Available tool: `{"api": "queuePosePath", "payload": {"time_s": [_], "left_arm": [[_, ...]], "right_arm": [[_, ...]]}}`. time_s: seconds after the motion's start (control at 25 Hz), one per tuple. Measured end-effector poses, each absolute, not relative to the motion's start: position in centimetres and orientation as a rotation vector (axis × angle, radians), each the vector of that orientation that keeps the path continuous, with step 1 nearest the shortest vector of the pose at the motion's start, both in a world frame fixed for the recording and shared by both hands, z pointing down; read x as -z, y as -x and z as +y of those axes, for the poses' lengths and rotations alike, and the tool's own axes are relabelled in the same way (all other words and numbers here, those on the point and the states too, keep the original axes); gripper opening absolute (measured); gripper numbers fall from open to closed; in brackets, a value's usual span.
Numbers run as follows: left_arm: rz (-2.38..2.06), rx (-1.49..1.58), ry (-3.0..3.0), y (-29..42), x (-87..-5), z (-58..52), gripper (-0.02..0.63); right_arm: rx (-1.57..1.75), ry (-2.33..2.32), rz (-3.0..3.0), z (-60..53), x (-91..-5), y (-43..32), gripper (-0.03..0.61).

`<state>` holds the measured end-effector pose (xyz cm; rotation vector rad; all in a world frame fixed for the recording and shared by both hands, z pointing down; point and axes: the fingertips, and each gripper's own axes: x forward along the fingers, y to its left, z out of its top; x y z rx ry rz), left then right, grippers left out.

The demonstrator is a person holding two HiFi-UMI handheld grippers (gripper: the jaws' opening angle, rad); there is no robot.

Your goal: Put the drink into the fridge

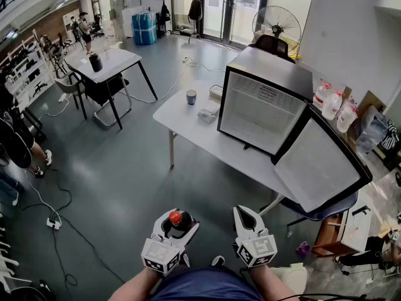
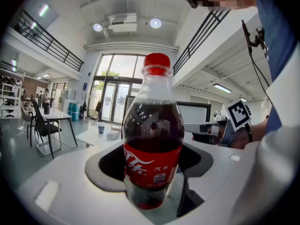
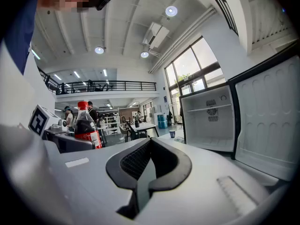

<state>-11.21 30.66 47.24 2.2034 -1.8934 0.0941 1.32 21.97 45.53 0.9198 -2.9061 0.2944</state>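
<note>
Grey floor (image 1: pixel 125 187) lies between the person and the table (image 1: pixel 188 121) that carries the fridge (image 1: pixel 263 108), whose door (image 1: pixel 322 162) is swung wide open. The bottle (image 2: pixel 152 139) is held upright, low on its body, by the left gripper (image 1: pixel 177 222), its jaws spread wide around it. The right gripper (image 1: pixel 245 213) is closed on nothing. The bottle is best kept upright, carried level to the open compartment, and set well inside before the grip is eased.
</note>
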Motion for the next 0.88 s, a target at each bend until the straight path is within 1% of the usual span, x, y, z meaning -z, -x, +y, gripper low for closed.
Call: {"api": "queuePosePath", "payload": {"time_s": [0.24, 0.68, 0.88], "left_arm": [[-1.901, -0.068, -2.185, 10.7, -47.2, 29.5, 0.319], [-1.989, -0.004, -2.115, 9.5, -46.6, 25.1, 0.319], [-2.027, -0.022, -2.087, 10.4, -46.5, 23.8, 0.319]], "right_arm": [[-0.308, -0.931, -2.913, 21.1, -45.5, -2.3, 0.006], [-0.295, -0.928, -2.937, 17.9, -45.5, -6.5, 0.006], [-0.308, -0.9, -2.955, 16.3, -45.3, -6.0, 0.006]]}}
